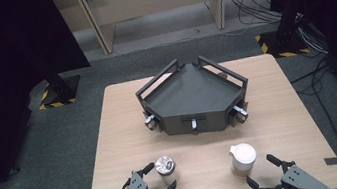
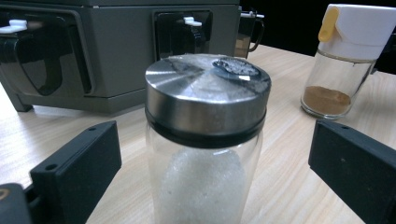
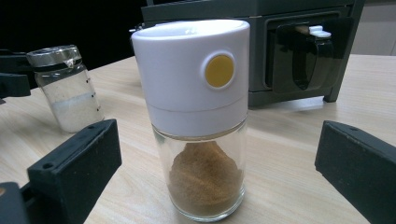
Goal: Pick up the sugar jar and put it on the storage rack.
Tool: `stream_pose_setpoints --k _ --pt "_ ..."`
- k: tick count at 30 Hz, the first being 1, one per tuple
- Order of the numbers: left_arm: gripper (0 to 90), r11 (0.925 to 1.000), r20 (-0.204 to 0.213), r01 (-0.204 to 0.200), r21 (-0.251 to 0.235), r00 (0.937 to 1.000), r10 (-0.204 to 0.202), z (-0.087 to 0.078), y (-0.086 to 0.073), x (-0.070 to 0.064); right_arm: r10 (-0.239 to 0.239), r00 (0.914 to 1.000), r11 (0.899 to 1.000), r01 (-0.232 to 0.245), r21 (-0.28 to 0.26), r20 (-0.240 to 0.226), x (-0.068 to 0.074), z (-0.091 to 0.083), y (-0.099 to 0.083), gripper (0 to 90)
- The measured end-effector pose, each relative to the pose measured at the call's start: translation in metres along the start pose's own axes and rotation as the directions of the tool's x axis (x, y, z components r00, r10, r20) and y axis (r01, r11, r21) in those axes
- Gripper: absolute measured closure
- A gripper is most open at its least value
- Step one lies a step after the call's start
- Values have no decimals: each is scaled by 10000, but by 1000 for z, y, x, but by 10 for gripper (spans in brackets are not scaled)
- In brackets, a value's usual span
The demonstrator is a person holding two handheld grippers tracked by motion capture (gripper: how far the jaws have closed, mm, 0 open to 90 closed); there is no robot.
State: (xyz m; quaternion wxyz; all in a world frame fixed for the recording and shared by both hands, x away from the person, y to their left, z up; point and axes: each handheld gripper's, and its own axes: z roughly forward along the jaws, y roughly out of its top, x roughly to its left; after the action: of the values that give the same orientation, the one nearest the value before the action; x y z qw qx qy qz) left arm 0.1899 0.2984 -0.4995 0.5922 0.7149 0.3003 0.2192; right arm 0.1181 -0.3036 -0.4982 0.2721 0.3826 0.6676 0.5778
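Note:
A glass jar with a steel lid (image 1: 166, 168) (image 2: 204, 140) (image 3: 65, 88), part full of white grains, stands upright near the table's front left. My left gripper (image 1: 161, 178) (image 2: 210, 186) is open, its jaws on either side of the jar without touching it. A glass shaker with a white cap and yellow button (image 1: 243, 159) (image 3: 196, 116) (image 2: 341, 60), holding brown powder, stands upright at the front right. My right gripper (image 1: 260, 171) (image 3: 215, 182) is open around it, both jaws apart from the glass.
A dark grey angular tray rack (image 1: 192, 98) with railings and white-tipped latches stands at the table's middle back. The wooden table (image 1: 119, 117) has bare room on both sides of it. Cables and stand bases lie on the floor beyond.

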Motion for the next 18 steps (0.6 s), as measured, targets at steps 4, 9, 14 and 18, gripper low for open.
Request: stream_pose_setpoints --k 4,9,14,18 --pt "18 10000 8 -9 21 10000 9 3 1 0 2 10000 10000 -2 5 -3 0 0 0 6" --pt "33 9999 43 -105 82 9999 104 8 3 2 9 10000 10000 -9 14 -9 0 0 0 6" --pt "41 9999 28 -136 79 9999 136 11 5 3 20 10000 10000 -20 8 -23 0 0 0 5" --pt "41 9998 46 -152 118 9999 151 14 6 3 23 10000 10000 -23 12 -27 0 0 0 6"
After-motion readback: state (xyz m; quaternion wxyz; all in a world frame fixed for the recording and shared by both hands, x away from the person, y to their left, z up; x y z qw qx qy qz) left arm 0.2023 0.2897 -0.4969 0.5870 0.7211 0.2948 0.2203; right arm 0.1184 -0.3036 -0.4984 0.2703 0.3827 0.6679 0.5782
